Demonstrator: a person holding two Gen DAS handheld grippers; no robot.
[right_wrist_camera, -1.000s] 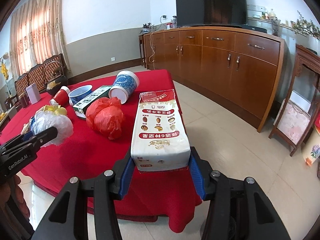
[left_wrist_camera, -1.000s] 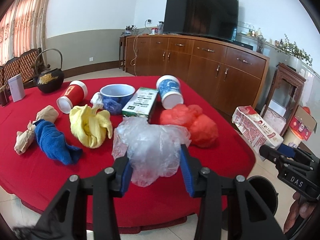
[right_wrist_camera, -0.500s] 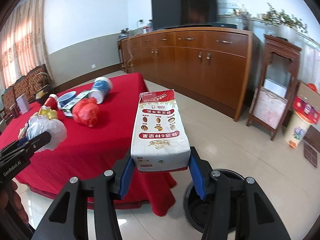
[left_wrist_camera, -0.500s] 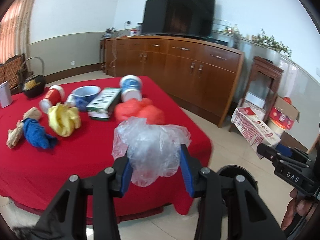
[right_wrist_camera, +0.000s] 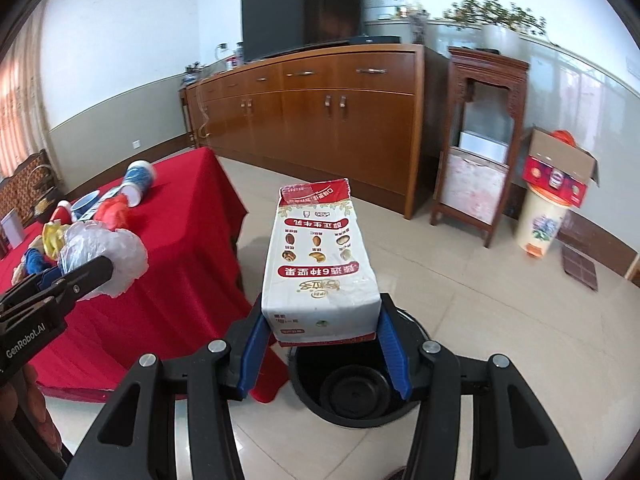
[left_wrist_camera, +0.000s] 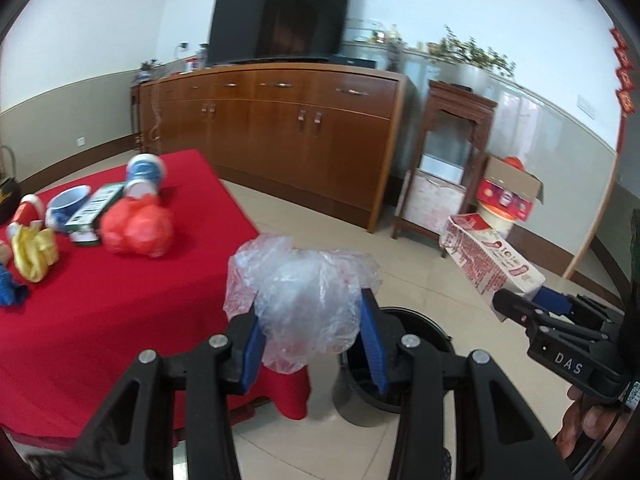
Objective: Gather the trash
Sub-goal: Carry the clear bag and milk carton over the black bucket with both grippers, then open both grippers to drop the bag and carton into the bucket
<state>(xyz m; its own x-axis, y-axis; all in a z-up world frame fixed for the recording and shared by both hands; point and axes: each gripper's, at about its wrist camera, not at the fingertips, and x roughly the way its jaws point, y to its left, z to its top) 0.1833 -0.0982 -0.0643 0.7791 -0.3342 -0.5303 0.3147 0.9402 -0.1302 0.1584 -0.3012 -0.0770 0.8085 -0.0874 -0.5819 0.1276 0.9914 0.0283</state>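
Note:
My left gripper [left_wrist_camera: 312, 336] is shut on a crumpled clear plastic bag [left_wrist_camera: 300, 292], held in the air past the corner of the red table [left_wrist_camera: 120, 320]. Just beyond and below it stands a black trash bin [left_wrist_camera: 416, 332] on the floor. My right gripper [right_wrist_camera: 324, 344] is shut on a white and red milk carton [right_wrist_camera: 320, 256], which hangs right over the same black trash bin [right_wrist_camera: 360, 392]. That carton [left_wrist_camera: 492, 260] also shows at the right of the left wrist view. The bag [right_wrist_camera: 108, 256] and left gripper appear at the left of the right wrist view.
On the table lie a red plastic bag [left_wrist_camera: 136, 232], a green-white box [left_wrist_camera: 94, 212], a blue cup [left_wrist_camera: 144, 176], a blue bowl [left_wrist_camera: 66, 204], a red cup [left_wrist_camera: 26, 210], yellow and blue cloths. A wooden sideboard [left_wrist_camera: 280, 128], a small stand [left_wrist_camera: 452, 160] and a cardboard box on a pale bin [right_wrist_camera: 556, 184] line the wall.
Both grippers have swung right, away from the table and over the tiled floor, each still holding its item. The black bin has come into view beneath them.

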